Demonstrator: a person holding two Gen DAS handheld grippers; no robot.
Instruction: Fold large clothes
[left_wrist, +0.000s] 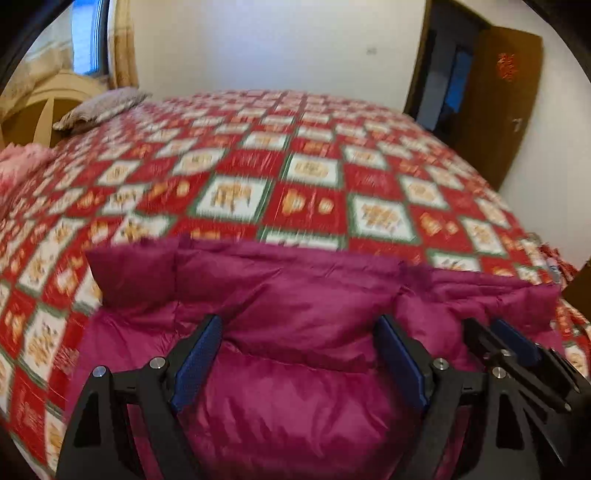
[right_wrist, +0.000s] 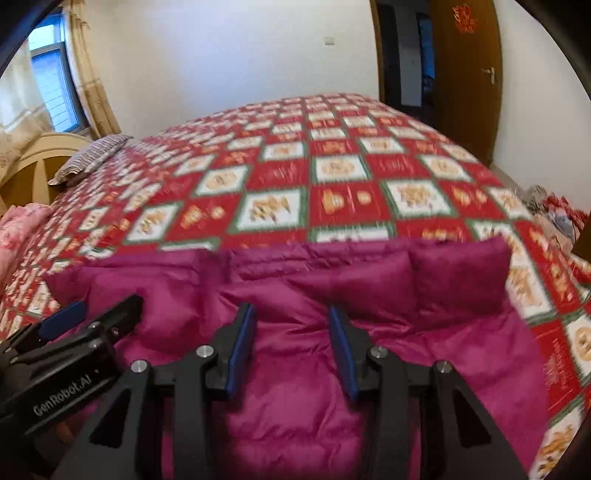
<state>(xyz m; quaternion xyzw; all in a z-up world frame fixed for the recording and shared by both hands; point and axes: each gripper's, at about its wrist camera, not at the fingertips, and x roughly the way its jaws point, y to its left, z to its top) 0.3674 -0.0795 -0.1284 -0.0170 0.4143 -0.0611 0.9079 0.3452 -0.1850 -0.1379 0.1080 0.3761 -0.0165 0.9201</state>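
Observation:
A magenta puffy down jacket (left_wrist: 295, 295) lies folded on the near part of the bed, and it fills the lower half of the right wrist view (right_wrist: 332, 288) too. My left gripper (left_wrist: 301, 325) is open, its blue pads wide apart just above the jacket's padded surface. My right gripper (right_wrist: 291, 314) is open with a narrower gap, also over the jacket. Neither holds cloth. The right gripper shows at the right edge of the left wrist view (left_wrist: 517, 343); the left gripper shows at the left edge of the right wrist view (right_wrist: 74, 325).
The bed carries a red, white and green checked bedspread (left_wrist: 310, 177). A striped pillow (left_wrist: 99, 109) and a wooden headboard (left_wrist: 33, 110) are at the far left. A brown door (left_wrist: 495, 96) stands open at the right. Pink bedding (right_wrist: 18, 229) lies at the left edge.

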